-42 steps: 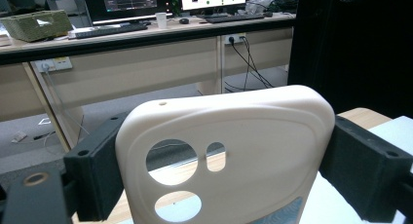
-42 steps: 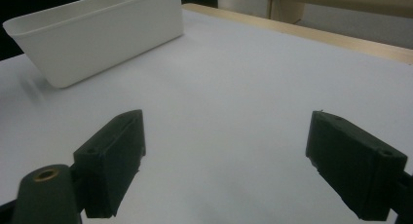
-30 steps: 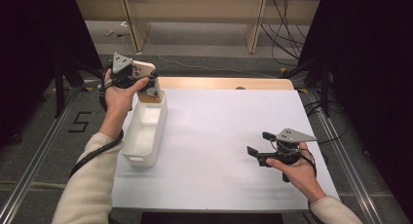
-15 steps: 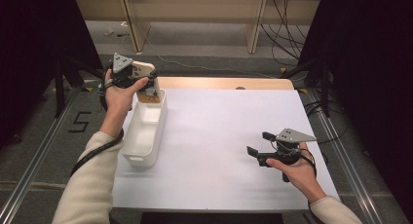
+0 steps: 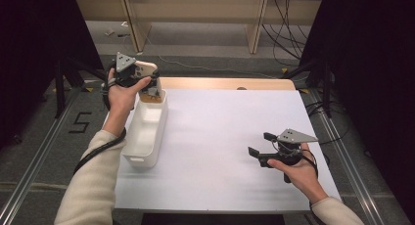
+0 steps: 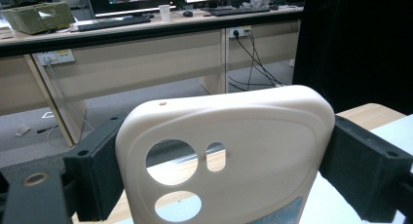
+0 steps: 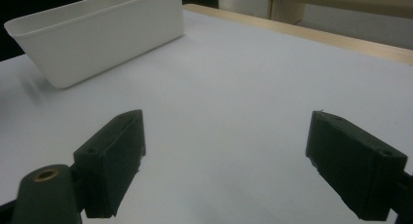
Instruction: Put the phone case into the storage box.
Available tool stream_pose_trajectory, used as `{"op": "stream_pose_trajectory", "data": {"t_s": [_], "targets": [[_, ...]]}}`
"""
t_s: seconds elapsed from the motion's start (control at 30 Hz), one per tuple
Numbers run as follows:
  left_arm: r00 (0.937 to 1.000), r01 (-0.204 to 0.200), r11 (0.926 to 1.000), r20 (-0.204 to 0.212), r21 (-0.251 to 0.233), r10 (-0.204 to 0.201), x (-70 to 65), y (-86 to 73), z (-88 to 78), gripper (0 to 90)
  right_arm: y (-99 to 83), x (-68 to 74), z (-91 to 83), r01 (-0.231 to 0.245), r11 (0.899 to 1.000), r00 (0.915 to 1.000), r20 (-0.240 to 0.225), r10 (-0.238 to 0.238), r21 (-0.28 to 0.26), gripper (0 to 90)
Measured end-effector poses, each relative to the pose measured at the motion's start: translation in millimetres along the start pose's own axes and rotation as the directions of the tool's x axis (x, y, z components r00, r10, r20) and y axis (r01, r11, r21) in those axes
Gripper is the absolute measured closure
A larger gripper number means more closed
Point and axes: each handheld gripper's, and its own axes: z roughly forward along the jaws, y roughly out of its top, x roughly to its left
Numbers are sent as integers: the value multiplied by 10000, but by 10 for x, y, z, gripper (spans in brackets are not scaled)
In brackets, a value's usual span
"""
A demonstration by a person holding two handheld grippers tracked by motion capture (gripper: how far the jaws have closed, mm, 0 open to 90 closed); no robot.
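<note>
On the table (image 5: 220, 137) there is 1 white bin (image 5: 147, 132) along its left edge, and 1 cream phone case (image 6: 224, 156) held above the bin's far end, near the far-left corner. The left gripper (image 5: 142, 83) pinches the case by its 2 long sides, a pad pressed on each. The case's lower end is cut off in the left gripper view. The right gripper (image 5: 259, 149) hovers near the right edge, jaws spread with nothing between them.

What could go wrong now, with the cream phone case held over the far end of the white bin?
1. The left gripper clamps the cream plastic phone case only by its side edges; it may slip or twist.
2. It hangs near the white plastic bin's far rim, so a release might land outside.
</note>
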Motion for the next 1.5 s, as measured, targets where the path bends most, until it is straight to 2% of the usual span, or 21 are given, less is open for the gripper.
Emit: {"op": "stream_pose_trajectory", "data": {"t_s": [1.5], "targets": [[9999,-1,9998,-120,181,3,99,-62,150,114,2,0,3,-19,10000,10000,1,19,-13,154]]}}
